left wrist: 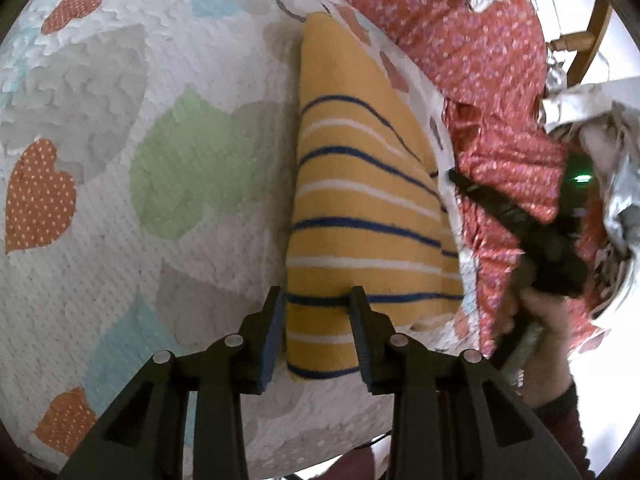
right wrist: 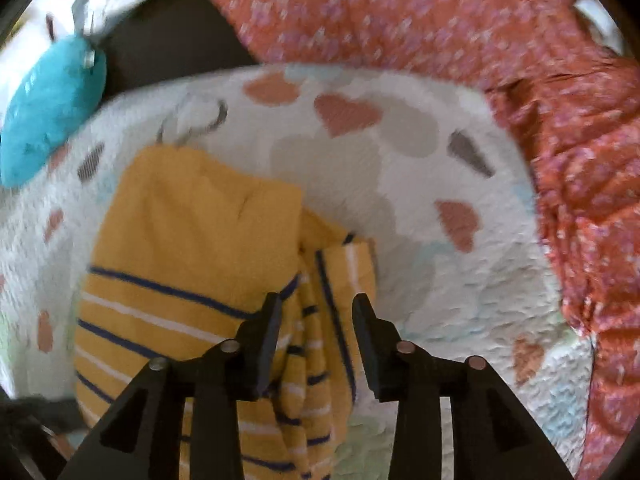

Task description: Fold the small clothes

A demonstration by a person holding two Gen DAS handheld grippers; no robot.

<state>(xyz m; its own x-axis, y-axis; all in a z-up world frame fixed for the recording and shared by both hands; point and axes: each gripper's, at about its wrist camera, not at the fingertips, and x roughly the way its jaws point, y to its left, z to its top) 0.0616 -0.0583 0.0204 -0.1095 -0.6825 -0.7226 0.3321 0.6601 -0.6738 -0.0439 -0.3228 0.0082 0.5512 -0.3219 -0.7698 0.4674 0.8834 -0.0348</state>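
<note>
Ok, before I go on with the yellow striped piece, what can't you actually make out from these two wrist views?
- Yellow striped garment: its near end lies behind the left gripper in the left wrist view; the right gripper covers part of it in the right wrist view.
- How many layers it is folded into: unclear in either view.
- Red floral cloth: blurred, cut off by the frame edge; its kind is unclear.
- Teal object: blurred, unidentifiable.

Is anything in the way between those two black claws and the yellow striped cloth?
Nothing visible. The left gripper and right gripper both sit right over the yellow striped garment, jaws parted, cloth showing between them. The red floral fabric lies off to one side.
</note>
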